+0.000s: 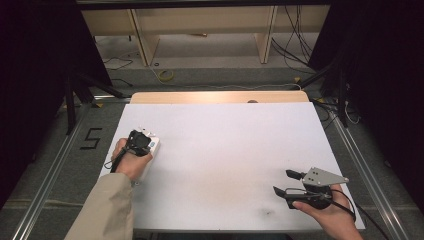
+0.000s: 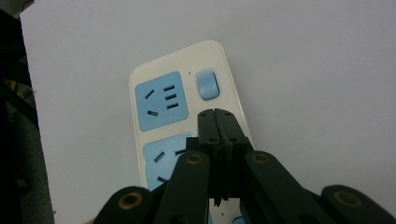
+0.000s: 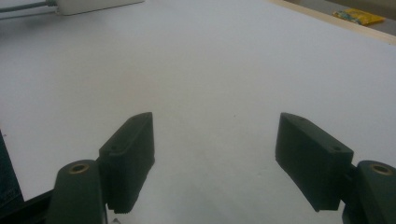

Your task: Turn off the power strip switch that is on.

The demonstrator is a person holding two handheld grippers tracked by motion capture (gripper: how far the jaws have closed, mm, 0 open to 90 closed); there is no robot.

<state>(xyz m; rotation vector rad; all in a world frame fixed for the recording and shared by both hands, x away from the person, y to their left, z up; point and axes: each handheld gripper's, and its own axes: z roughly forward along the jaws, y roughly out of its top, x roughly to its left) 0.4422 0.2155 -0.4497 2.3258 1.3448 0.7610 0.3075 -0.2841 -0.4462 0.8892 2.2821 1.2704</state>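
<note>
A white power strip [image 1: 154, 148] with blue sockets lies at the left side of the white board [image 1: 225, 145]. My left gripper [image 1: 141, 142] hangs over it, jaws pressed together with nothing between them. In the left gripper view the shut tips [image 2: 221, 115] hover just below the strip's blue switch [image 2: 208, 85] and beside a blue socket [image 2: 161, 100]. My right gripper [image 1: 282, 181], topped by a grey plate [image 1: 325, 177], rests near the board's front right corner, pointing left. Its jaws stand wide open and empty [image 3: 215, 140]. The power strip's end [image 3: 93, 4] and cable [image 3: 23, 7] lie far ahead of it.
A strip of wooden tabletop [image 1: 220, 96] shows past the board's far edge. Metal rails run along both sides of the table, with a black "5" mark [image 1: 91, 138] on the floor at left. Cables and wooden shelving [image 1: 200, 30] lie beyond. A yellow object [image 3: 357, 16] sits off the board.
</note>
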